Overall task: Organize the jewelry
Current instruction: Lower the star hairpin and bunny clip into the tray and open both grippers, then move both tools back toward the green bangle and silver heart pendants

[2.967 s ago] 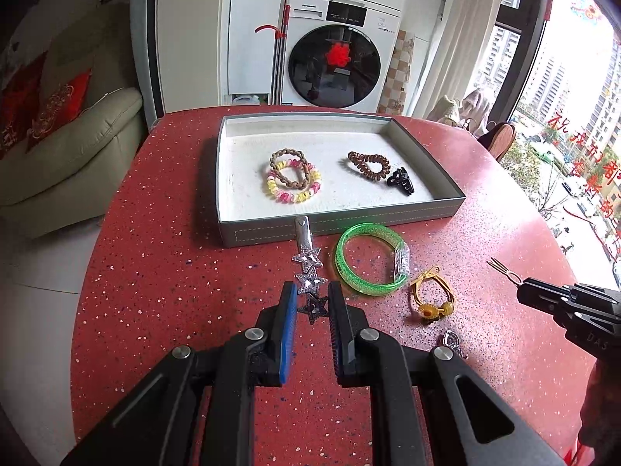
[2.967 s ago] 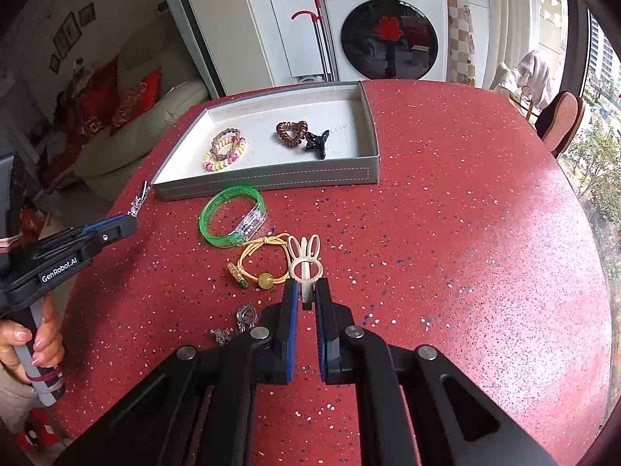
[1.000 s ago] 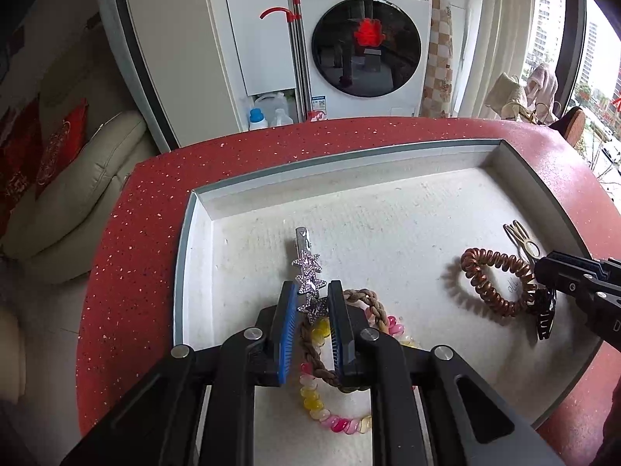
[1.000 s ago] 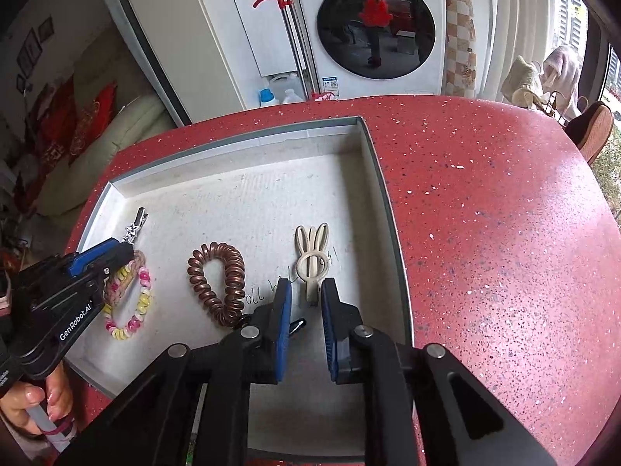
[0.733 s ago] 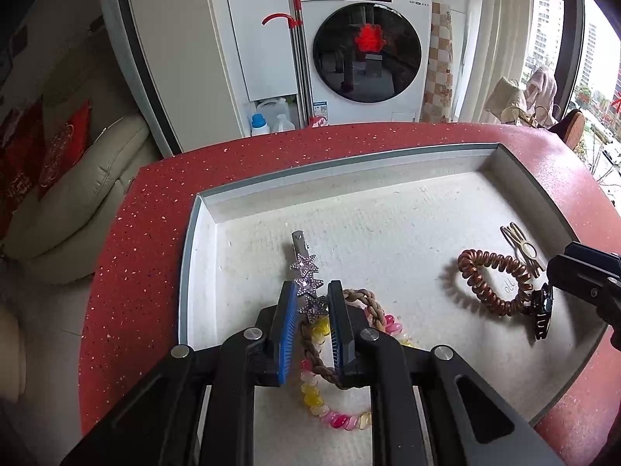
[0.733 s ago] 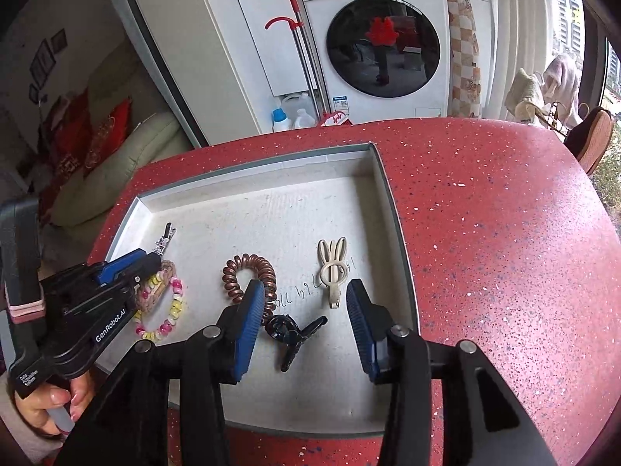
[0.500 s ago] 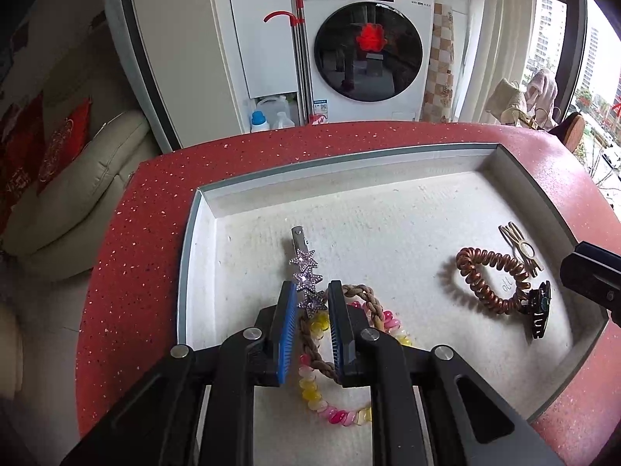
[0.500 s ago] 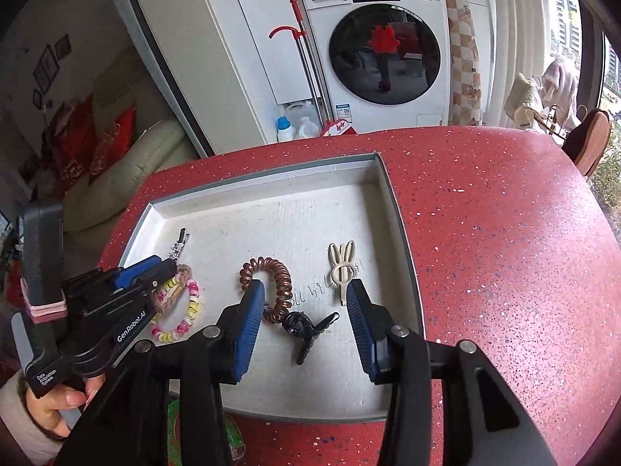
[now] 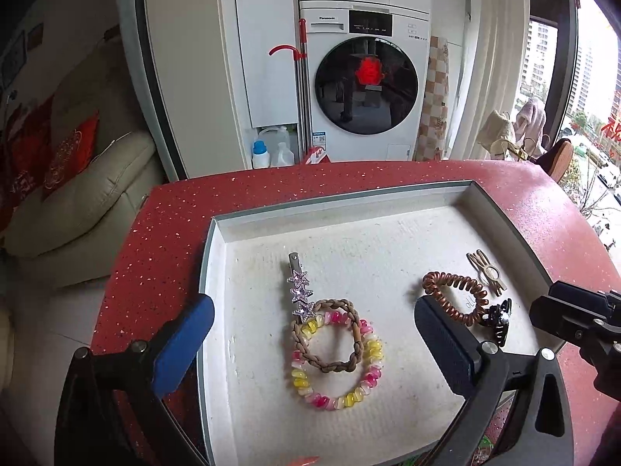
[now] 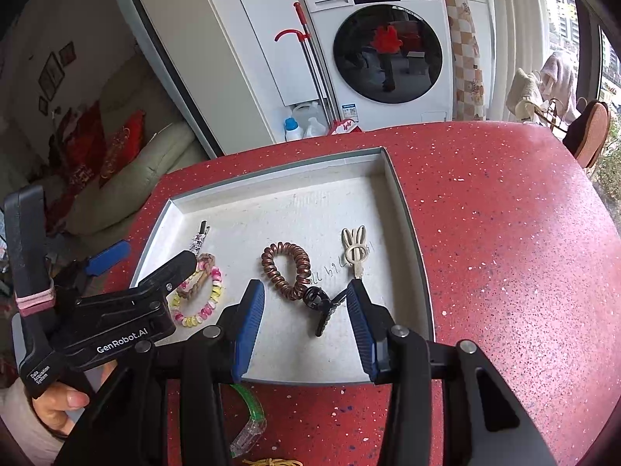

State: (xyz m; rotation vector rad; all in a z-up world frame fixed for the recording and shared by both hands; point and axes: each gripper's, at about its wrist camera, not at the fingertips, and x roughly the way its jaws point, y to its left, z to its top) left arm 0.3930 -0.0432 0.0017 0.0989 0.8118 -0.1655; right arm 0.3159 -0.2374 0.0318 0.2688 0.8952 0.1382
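Both grippers are hanging wide open, jaws just opening: left gripper [image 9: 314, 334] with the star clip [image 9: 299, 290] lying in the tray [image 9: 217, 310] between its fingers, right gripper [image 10: 306, 322] with the bunny clip [image 10: 354, 250] just ahead.

A white front-loading washing machine [image 9: 365, 85] is set into white cabinets behind the red speckled round table [image 10: 504, 233]. A cream leather sofa [image 9: 81, 194] with red cushions is seen at the left, and daylight is let in through tall windows [image 9: 590, 77] at the right.
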